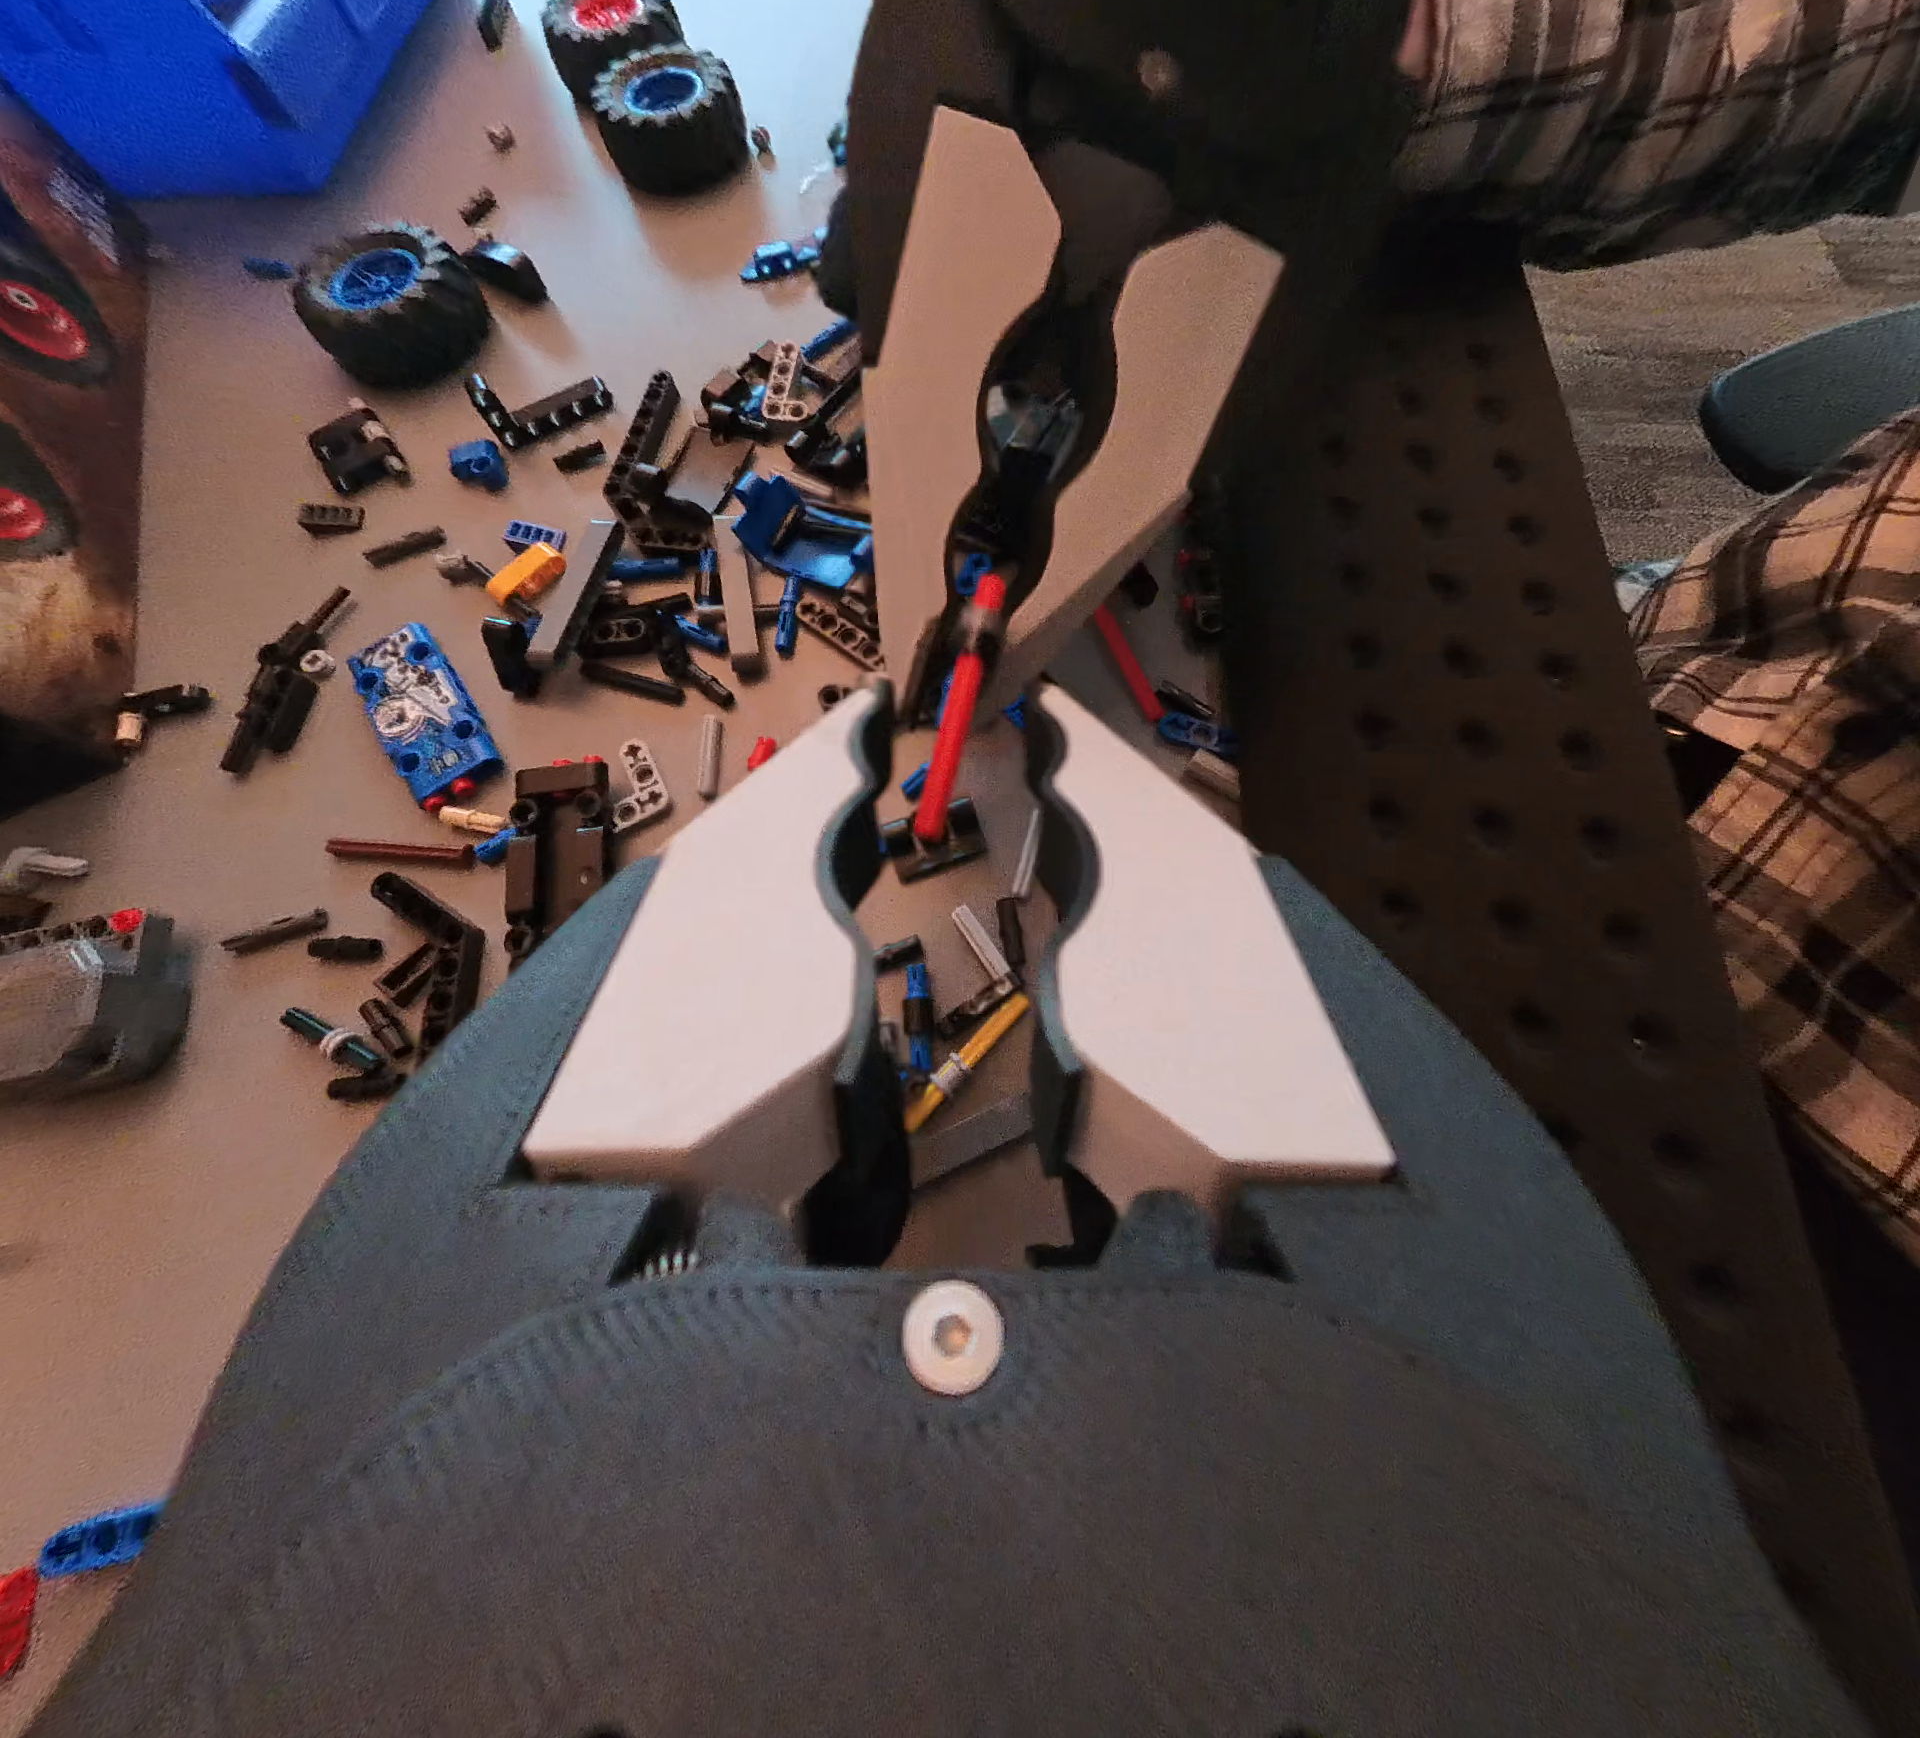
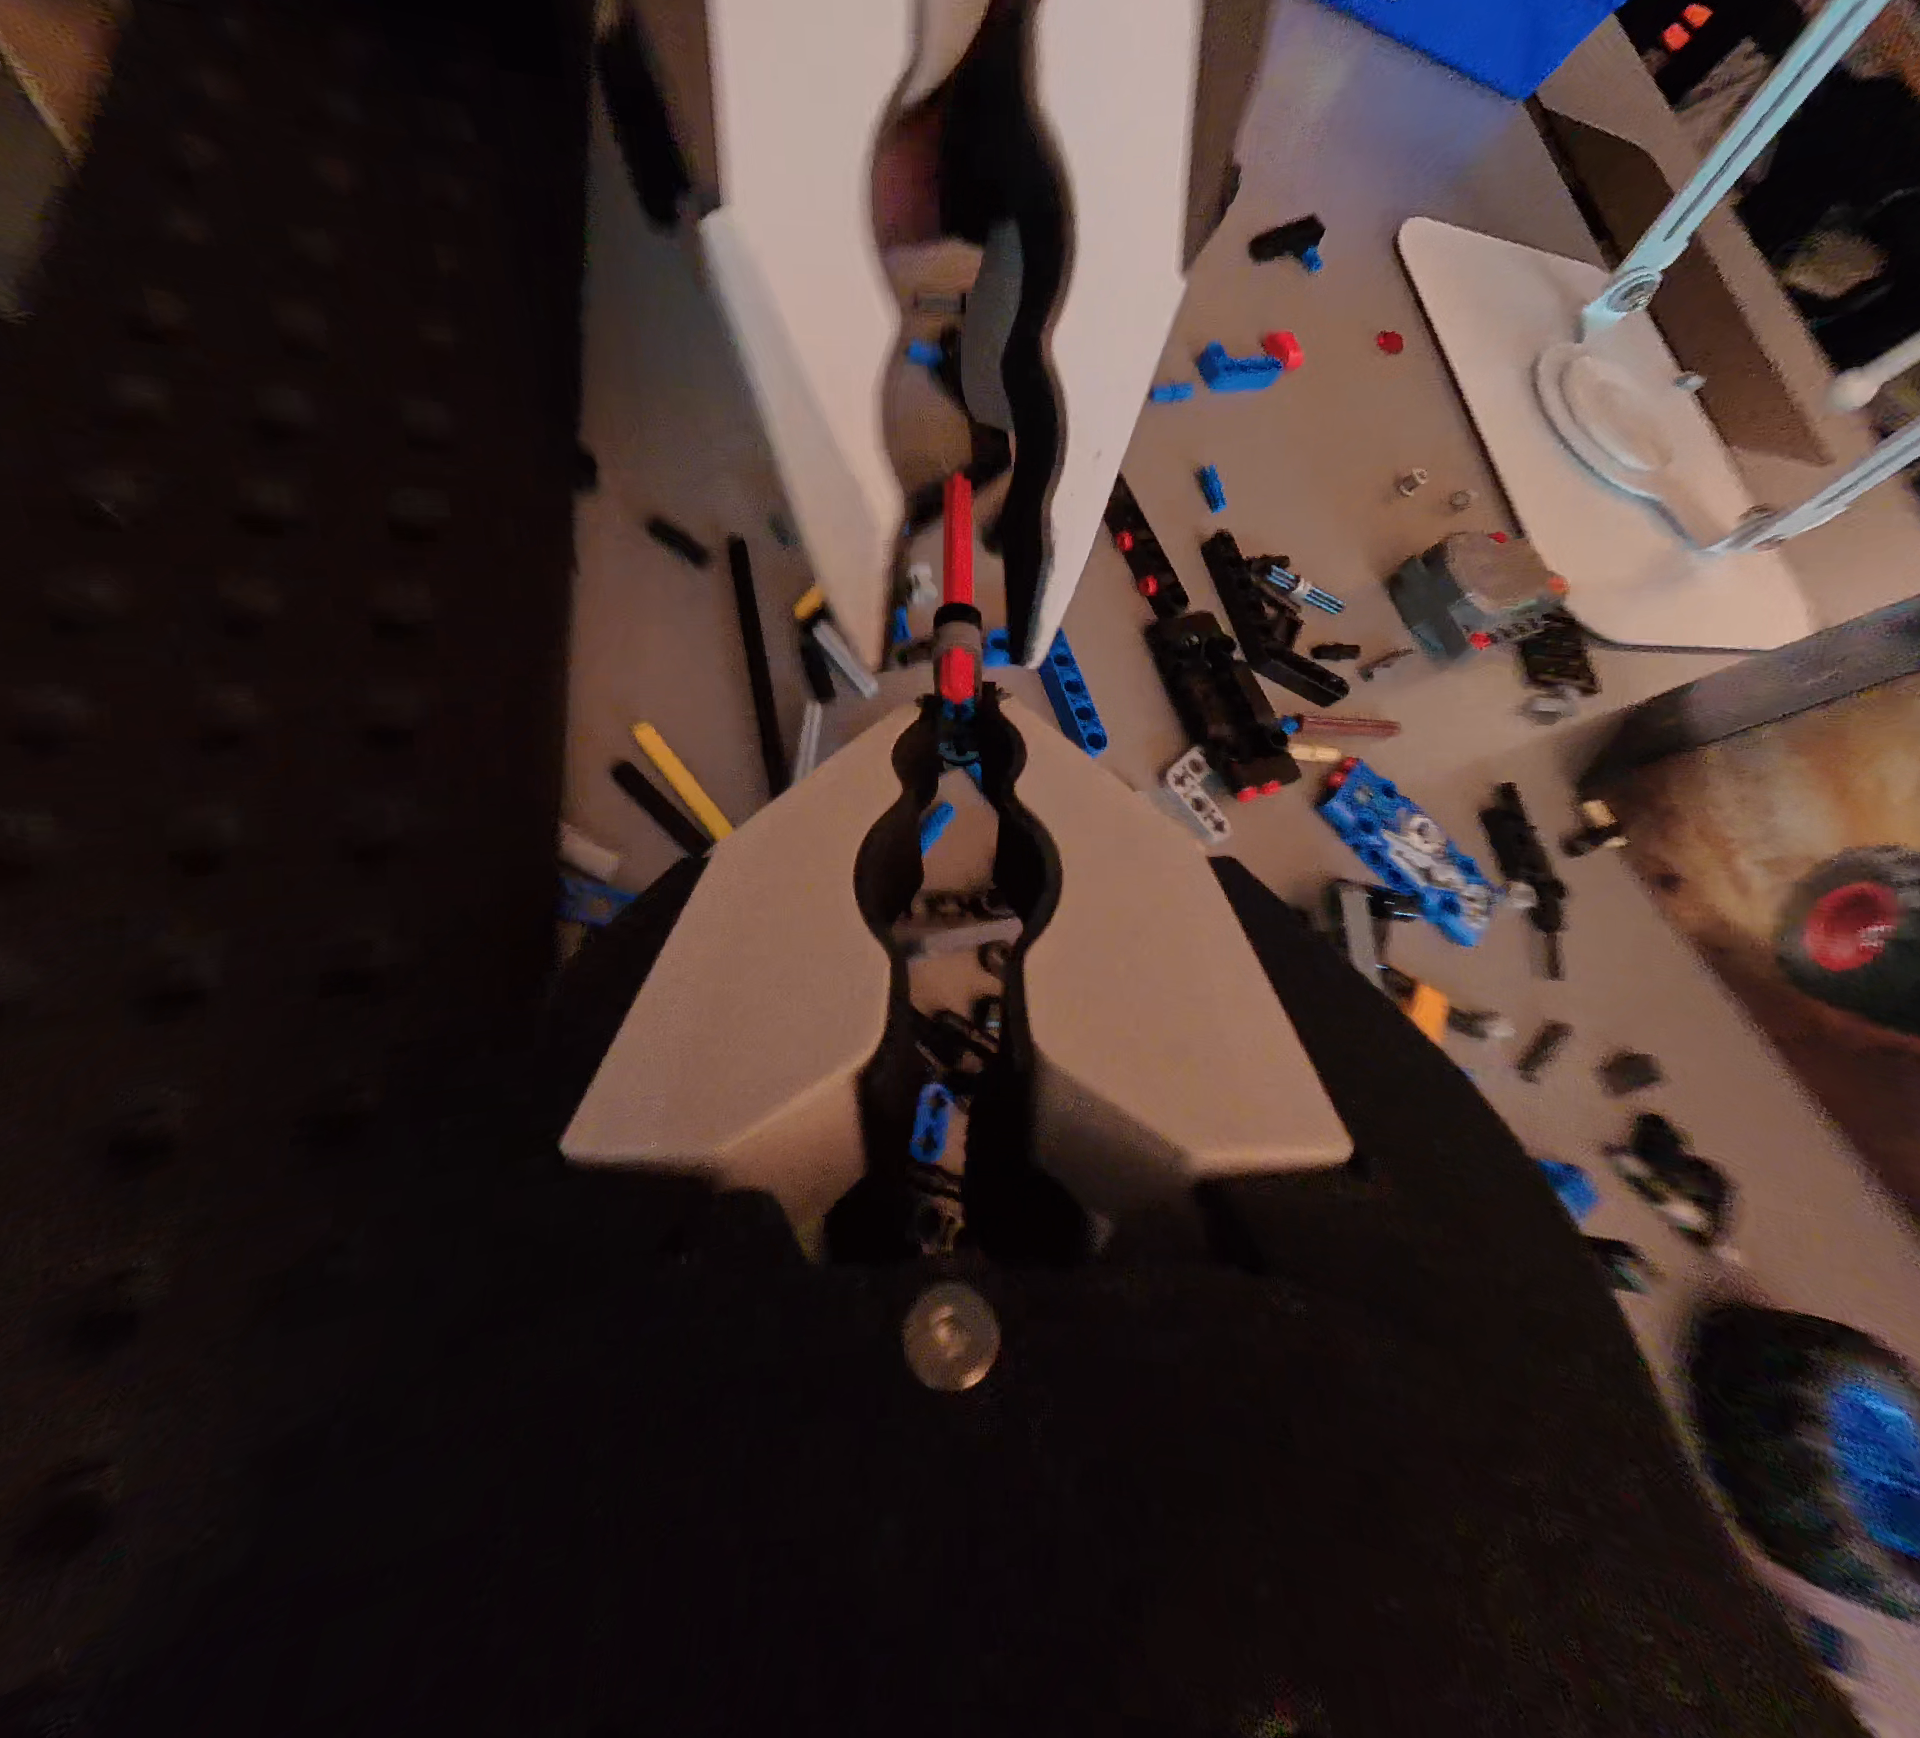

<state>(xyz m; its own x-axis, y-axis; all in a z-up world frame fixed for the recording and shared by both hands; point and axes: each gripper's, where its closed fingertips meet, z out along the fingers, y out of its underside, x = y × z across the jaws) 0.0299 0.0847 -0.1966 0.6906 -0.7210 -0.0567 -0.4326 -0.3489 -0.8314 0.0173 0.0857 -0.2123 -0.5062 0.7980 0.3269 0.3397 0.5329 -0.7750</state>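
The right hand-held gripper is clamped at its tips on one end of a red axle, which carries a small black piece at its far end. The left hand-held gripper stands apart, its tips on both sides of the axle, above the bench with scattered toy parts and black wheels.

We see a thin red plastic axle rod tilted above the table, its upper end pinched in our right gripper, its lower end plugged into a small black connector piece.
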